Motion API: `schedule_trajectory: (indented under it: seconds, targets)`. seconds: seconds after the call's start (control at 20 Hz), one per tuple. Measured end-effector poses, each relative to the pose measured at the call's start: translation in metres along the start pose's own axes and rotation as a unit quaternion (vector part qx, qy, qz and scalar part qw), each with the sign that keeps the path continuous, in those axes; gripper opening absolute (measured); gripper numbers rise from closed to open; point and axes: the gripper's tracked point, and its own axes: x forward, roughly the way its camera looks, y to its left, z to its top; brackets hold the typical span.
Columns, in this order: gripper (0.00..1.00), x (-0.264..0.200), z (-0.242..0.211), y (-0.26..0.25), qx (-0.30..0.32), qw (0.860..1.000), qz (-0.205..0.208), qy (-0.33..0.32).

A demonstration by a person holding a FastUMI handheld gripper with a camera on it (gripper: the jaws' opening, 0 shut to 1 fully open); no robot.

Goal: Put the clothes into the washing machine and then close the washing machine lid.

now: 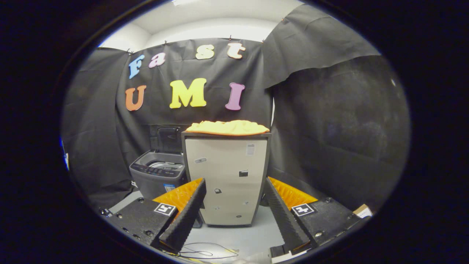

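Fingers of the gripper are standing wide apart, empty, aiming at the yellow clothes lying atop the cabinet; beside it the washing machine is waiting, lid raised for loading.

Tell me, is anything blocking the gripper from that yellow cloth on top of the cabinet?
Nothing visible does. The open gripper points at the cabinet, with the yellow cloth lying uncovered on top, higher than the fingers.
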Motion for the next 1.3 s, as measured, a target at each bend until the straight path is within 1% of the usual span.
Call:
schedule_trajectory:
  seconds: [0.25, 0.5, 0.65, 0.7, 0.85, 1.0, 1.1, 1.3]
  targets:
    - [1.0, 0.004, 0.011, 0.005, 0.006, 1.0, -0.013, 0.003]
    - [1.0, 0.012, 0.048, 0.009, 0.017, 0.999, -0.032, -0.003]
    - [1.0, 0.025, 0.073, 0.004, 0.017, 0.998, -0.056, 0.01]
    - [1.0, 0.03, 0.085, 0.003, 0.017, 0.998, -0.062, 0.01]
    - [1.0, 0.054, 0.136, 0.007, 0.026, 0.998, -0.056, -0.002]
    - [1.0, 0.086, 0.19, 0.013, 0.026, 0.998, -0.047, -0.023]
    - [1.0, 0.115, 0.225, 0.01, 0.029, 0.997, -0.056, -0.036]
    - [1.0, 0.178, 0.282, 0.031, 0.027, 0.999, -0.023, -0.04]
